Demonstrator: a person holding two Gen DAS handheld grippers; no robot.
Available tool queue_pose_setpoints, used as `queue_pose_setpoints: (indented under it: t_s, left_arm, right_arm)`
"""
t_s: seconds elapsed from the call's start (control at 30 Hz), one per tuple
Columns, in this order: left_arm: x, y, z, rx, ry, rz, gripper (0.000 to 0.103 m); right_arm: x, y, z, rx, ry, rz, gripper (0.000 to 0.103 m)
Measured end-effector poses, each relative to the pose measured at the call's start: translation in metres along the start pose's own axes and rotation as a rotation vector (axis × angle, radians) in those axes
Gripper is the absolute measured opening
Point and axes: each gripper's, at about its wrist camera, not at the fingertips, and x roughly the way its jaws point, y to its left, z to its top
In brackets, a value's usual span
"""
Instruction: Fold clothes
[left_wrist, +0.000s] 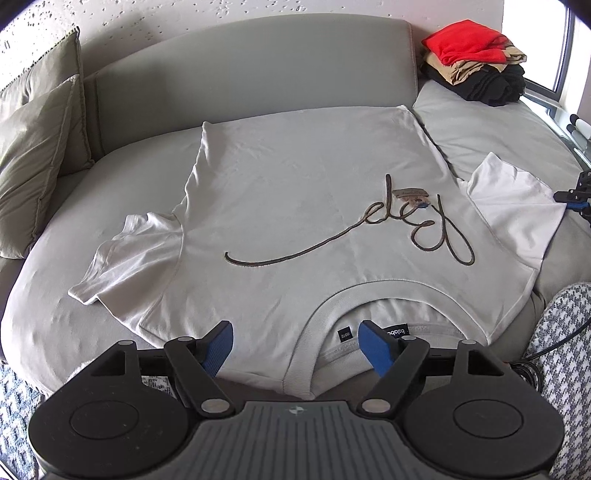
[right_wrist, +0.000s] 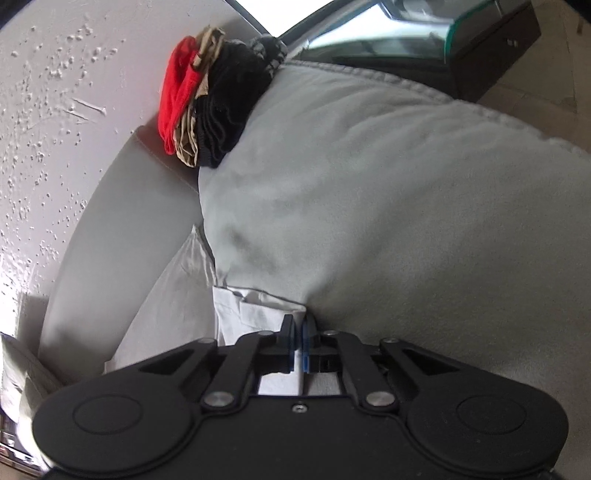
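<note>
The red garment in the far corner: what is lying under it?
Under the red garment lie a tan piece and, below it, black clothes, all on the grey sofa. How many black items there are stays hidden inside the folds.

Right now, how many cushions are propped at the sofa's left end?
2. One cushion leans in front, and a second cushion stands behind it against the backrest. Others may lie out of view.

Left gripper (left_wrist: 295, 341): jaws wide apart, blue pads (left_wrist: 375, 349) facing each other, nothing between them, held low and level, pointing forward. Right gripper (right_wrist: 298, 341): jaws pressed close, pads nearly meeting, white cloth (right_wrist: 258, 314) pinched at the tips; body rolled sideways, seen edge-on from the left wrist view.
</note>
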Motion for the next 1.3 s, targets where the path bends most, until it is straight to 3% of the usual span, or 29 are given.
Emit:
queue_pose_setpoints:
  t_s: [0.17,0.4,0.6,0.67,0.73,0.8,0.9,1.0,1.07,1.13,1.2,1.3]
  left_arm:
    - [0.0,0.002,-0.002,-0.007,-0.006,-0.012,0.076]
    - [0.001,0.014,-0.005,-0.05,-0.013,-0.029,0.076]
    - [0.003,0.022,-0.007,-0.075,-0.013,-0.032,0.076]
    - [0.003,0.023,-0.008,-0.076,-0.012,-0.029,0.076]
    - [0.003,0.025,-0.009,-0.076,-0.013,-0.024,0.076]
    - [0.005,0.025,-0.009,-0.076,-0.009,-0.019,0.076]
    - [0.008,0.025,-0.009,-0.076,-0.001,-0.012,0.076]
    - [0.011,0.025,-0.009,-0.075,0.007,-0.004,0.076]
    - [0.012,0.025,-0.009,-0.075,0.013,0.002,0.076]
    - [0.014,0.024,-0.009,-0.064,0.017,0.006,0.076]
    - [0.014,0.02,-0.008,-0.048,0.018,0.011,0.076]
    - [0.017,0.018,-0.007,-0.034,0.019,0.017,0.076]
  right_arm:
    - [-0.005,0.033,-0.004,-0.119,-0.046,-0.023,0.004]
    - [-0.019,0.113,-0.041,-0.475,-0.058,0.019,0.004]
    - [-0.011,0.163,-0.122,-0.869,0.047,0.053,0.004]
    - [-0.001,0.164,-0.142,-0.92,0.131,0.048,0.005]
    - [0.005,0.161,-0.149,-0.905,0.23,0.083,0.007]
    - [0.004,0.157,-0.146,-0.887,0.274,0.112,0.013]
    - [-0.002,0.144,-0.121,-0.765,0.217,0.105,0.015]
    - [0.008,0.123,-0.085,-0.572,0.16,-0.003,0.015]
    - [0.026,0.113,-0.075,-0.529,0.182,-0.09,0.015]
    - [0.044,0.108,-0.076,-0.549,0.232,-0.192,0.015]
    - [0.057,0.105,-0.083,-0.611,0.293,-0.294,0.008]
    - [0.05,0.105,-0.095,-0.681,0.367,-0.352,0.005]
